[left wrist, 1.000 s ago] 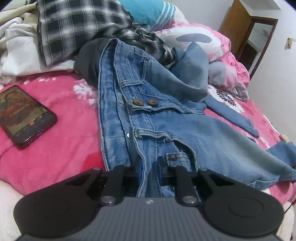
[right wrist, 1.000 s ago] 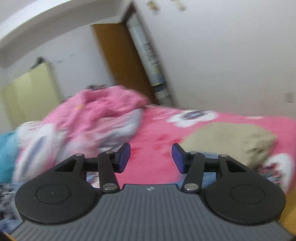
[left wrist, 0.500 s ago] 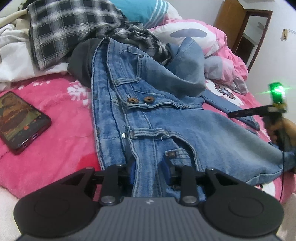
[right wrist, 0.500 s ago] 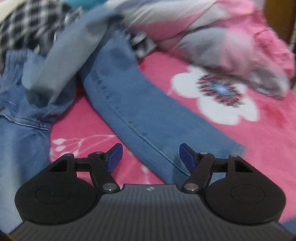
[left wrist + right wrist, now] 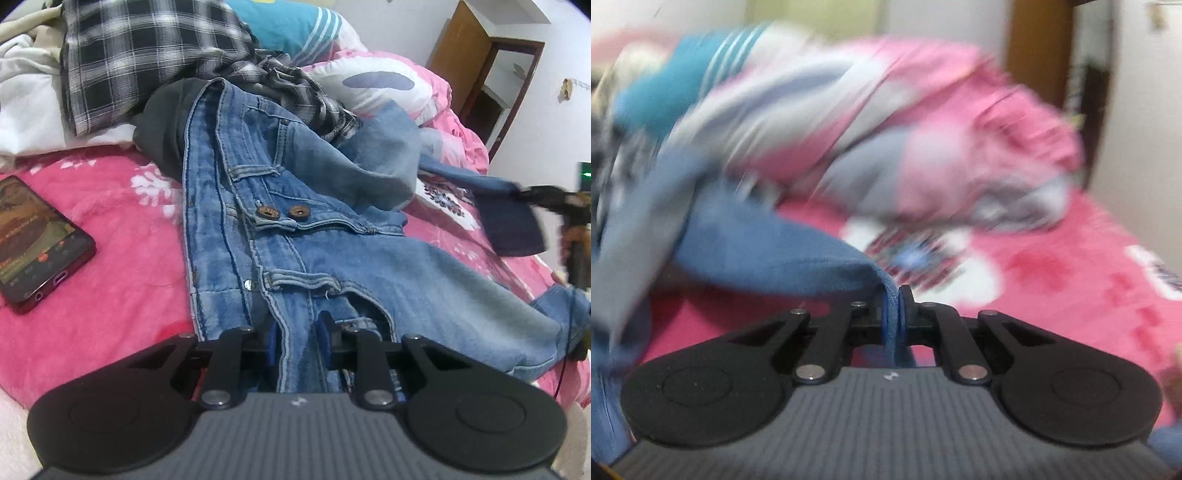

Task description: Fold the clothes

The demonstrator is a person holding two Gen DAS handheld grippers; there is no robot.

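Pink floral bed (image 5: 110, 295) is carrying blue jeans (image 5: 332, 266) sprawling across its middle, beside a phone (image 5: 33, 240); the left claw (image 5: 297, 341) is pinching the waistband, the right claw (image 5: 894, 317) is clamping a lifted leg hem

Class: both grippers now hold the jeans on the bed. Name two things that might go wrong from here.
1. The right gripper pinches only a thin edge of the jeans leg; it may slip out.
2. The jeans lie partly over the plaid shirt; lifting might drag it along.
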